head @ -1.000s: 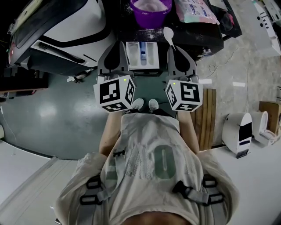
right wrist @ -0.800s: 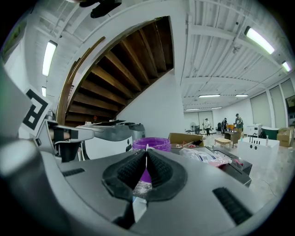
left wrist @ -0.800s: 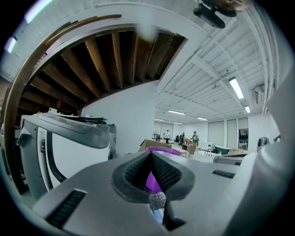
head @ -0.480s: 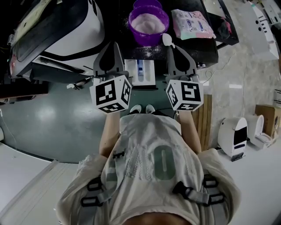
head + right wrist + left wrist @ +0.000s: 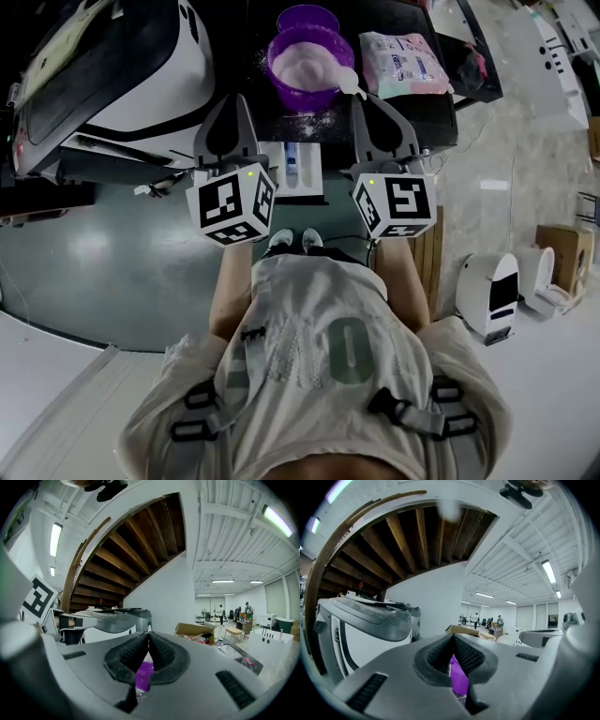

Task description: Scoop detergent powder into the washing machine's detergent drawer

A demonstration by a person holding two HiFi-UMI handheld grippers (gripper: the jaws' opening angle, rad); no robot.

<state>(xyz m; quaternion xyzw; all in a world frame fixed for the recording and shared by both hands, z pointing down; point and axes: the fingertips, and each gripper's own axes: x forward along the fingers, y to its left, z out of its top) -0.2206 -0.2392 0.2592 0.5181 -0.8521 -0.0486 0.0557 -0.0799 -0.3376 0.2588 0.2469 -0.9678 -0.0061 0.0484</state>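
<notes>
A purple bowl of pale powder stands on a dark counter at the top of the head view. My right gripper is shut on the handle of a white spoon, whose bowl lies at the purple bowl's right rim. My left gripper is shut with nothing in it, left of the bowl. Below and between the two grippers, the white detergent drawer sticks out, with a blue insert. In the left gripper view the jaws of the left gripper meet, and the purple bowl shows beneath them. The right gripper shows the same bowl.
A white washing machine with a dark lid fills the upper left. A detergent bag lies right of the bowl. Spilled powder dusts the dark counter. Wooden slats and a small white appliance stand on the right.
Both grippers have moved forward towards the purple bowl. The spoon has gone from short of the bowl to its right rim.
</notes>
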